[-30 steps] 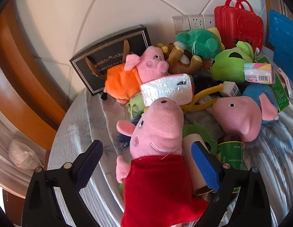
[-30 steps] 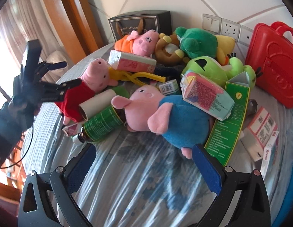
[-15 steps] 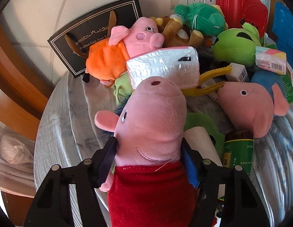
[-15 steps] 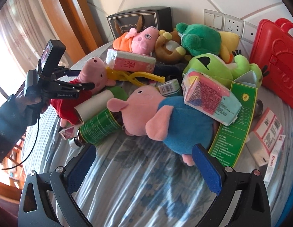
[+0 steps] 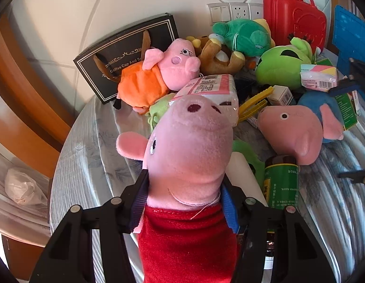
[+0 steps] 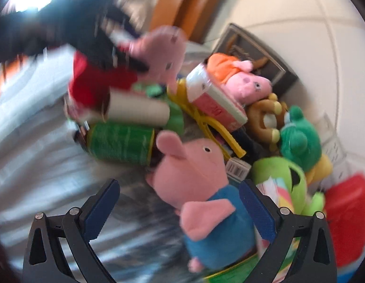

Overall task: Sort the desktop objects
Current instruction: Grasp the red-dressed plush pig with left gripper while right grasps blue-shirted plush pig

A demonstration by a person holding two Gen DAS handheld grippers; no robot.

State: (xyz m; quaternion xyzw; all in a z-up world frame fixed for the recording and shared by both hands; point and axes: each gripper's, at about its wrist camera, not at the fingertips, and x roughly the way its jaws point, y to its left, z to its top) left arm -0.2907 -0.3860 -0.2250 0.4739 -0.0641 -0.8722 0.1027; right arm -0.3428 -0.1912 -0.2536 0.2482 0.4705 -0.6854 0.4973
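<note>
My left gripper [image 5: 183, 202] is shut on the pink pig plush in a red dress [image 5: 189, 155], its blue pads pressing the neck from both sides; the same plush shows blurred in the right wrist view [image 6: 156, 54]. My right gripper [image 6: 180, 210] is open, and the pink pig plush in a blue shirt [image 6: 201, 184] lies between its jaws without visible contact. That plush also shows in the left wrist view [image 5: 298, 132].
On the round cloth-covered table [image 5: 88, 155] lie an orange-dressed pig plush [image 5: 158, 75], green plush toys [image 5: 281, 66], a green bottle [image 5: 280, 184], a paper roll [image 6: 137, 110], yellow tongs [image 5: 255, 103], a wrapped pink box [image 5: 213, 87], a black box [image 5: 125, 54] and a red case [image 5: 295, 18].
My left gripper closed on the red-dressed pig's neck and holds it raised. My right gripper swung fast toward the blue-shirted pig, which now lies between its open jaws.
</note>
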